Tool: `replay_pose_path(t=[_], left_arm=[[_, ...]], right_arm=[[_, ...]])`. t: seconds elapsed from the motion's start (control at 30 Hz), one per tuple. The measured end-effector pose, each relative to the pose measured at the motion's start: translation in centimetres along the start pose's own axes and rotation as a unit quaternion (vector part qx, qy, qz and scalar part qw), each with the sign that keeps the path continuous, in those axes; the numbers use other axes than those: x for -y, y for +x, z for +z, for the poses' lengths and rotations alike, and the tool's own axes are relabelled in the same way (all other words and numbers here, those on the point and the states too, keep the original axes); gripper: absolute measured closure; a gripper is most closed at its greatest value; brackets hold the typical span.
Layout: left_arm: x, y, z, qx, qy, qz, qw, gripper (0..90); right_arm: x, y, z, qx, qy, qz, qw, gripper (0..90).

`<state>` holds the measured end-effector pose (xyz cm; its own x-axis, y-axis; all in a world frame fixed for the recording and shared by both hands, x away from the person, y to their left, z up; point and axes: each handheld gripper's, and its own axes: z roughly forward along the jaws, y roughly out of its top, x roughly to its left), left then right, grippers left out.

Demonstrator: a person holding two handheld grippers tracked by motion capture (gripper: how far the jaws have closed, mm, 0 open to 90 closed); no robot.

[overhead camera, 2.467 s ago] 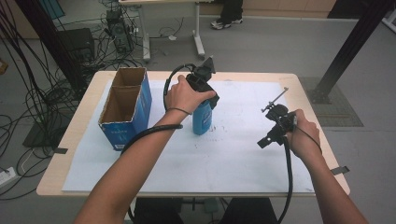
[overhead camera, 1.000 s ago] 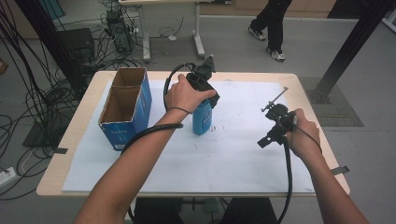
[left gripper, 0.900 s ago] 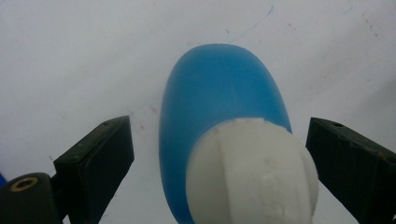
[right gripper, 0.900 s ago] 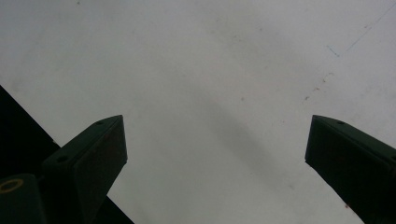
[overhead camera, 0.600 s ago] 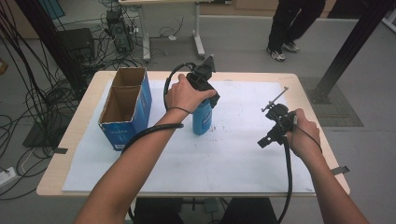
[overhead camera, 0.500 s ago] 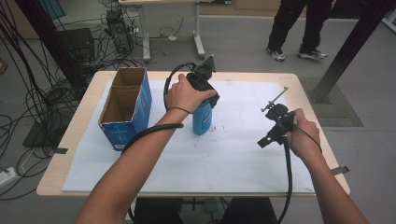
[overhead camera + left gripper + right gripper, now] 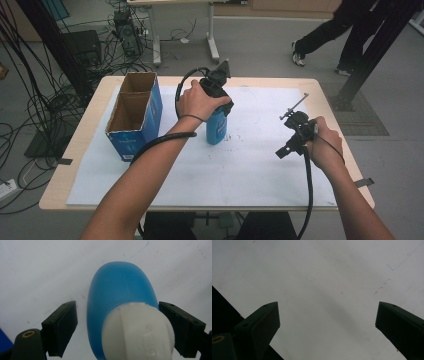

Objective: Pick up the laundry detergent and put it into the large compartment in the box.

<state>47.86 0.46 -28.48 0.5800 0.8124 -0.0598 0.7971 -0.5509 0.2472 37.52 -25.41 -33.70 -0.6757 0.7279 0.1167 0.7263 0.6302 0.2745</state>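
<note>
Blue bottle with the white cap is standing upright on the white paper sheet near the middle of the table; going left to right, the open cardboard box with two compartments is sitting at the left edge of the sheet, well apart from nothing much, just beside the bottle's left side; next the left gripper is hovering straight over the bottle top, hand wrapped around it; in the left gripper view its jaws are standing wide apart on either side of the cap, one jaw looking very close to the cap, the other clearly off it, so it's gripping nothing right now; over at the right, the right gripper is hanging above bare paper, jaws spread wide and empty, right hand just parked there.

My guess is we're at the grab-the-bottle step, lined up but not closed; next move probably calls for squeezing those jaws evenly onto the cap or neck, staying centred so the bottle isn't tipping, then lifting, maybe toward the box.
</note>
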Motion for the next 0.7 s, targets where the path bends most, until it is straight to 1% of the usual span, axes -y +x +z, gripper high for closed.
replay_pose_path(t=[0.1,0.33,0.53,0.7], left_arm=[[-0.01,-0.09,0.03,0.002,0.000,-0.001,1.0000,18.7],[-0.04,-0.22,0.00,-0.002,0.000,-0.002,1.0000,21.7],[-0.03,-0.16,-0.03,-0.004,0.001,-0.003,1.0000,25.2],[-0.02,-0.19,-0.04,-0.005,0.000,-0.005,1.0000,25.3]], right_arm=[[0.01,-0.01,0.03,-0.001,0.001,-0.001,1.0000,5.0],[-0.05,0.04,0.00,0.001,0.002,-0.003,1.0000,5.0],[0.00,0.06,0.01,0.001,0.002,0.000,1.0000,5.0],[0.03,0.05,-0.03,0.002,0.002,0.000,1.0000,5.0]])
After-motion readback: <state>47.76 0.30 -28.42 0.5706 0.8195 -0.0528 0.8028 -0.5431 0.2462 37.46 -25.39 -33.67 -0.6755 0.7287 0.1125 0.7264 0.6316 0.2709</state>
